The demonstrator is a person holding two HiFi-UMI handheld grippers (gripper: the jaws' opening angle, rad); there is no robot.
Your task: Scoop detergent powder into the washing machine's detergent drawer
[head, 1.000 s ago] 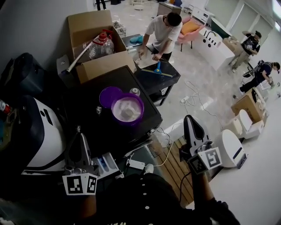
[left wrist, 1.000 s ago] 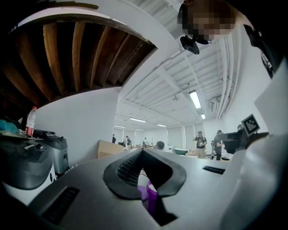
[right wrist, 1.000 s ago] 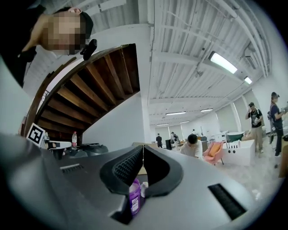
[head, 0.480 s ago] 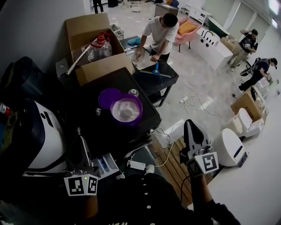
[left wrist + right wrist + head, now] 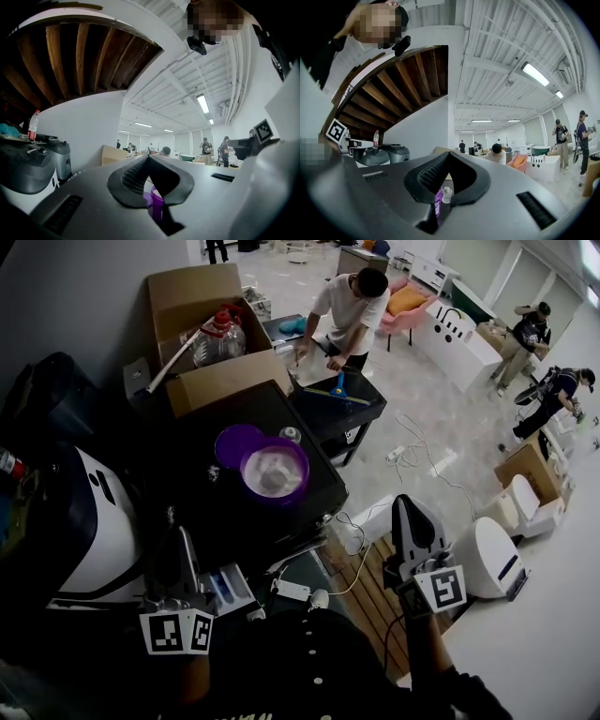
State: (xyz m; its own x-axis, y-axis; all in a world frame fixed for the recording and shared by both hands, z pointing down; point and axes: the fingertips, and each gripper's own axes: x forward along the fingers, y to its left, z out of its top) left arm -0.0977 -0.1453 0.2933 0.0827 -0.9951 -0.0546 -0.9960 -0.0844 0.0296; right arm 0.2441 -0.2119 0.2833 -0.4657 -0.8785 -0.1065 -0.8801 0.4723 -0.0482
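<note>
Detergent powder [image 5: 272, 474] is seen as a white heap inside an open purple tub [image 5: 298, 457], which is set on a black table [image 5: 319, 498] ahead of the person. A purple lid [image 5: 234, 442] is laid flat just beside the tub on its far-left side, and a small white bottle [image 5: 290, 435] is stood near both. The detergent drawer [image 5: 223, 589] is pulled out of the white washing machine [image 5: 94, 531] at the lower left, well apart from the tub; blue parts are visible in it, but its compartments are too small to be told apart.

The left gripper [image 5: 183, 532] is held level just beside the drawer. In the left gripper view its jaws are pressed together with nothing clamped, and the tub is glimpsed beyond them. The right gripper [image 5: 404, 502] is held off the table's near-right corner, above wooden slats [image 5: 375, 601] on the floor. Its jaws are likewise clenched on nothing, and the tub and bottle are seen past them in the right gripper view. A cardboard box [image 5: 225, 379] is placed behind the table.
</note>
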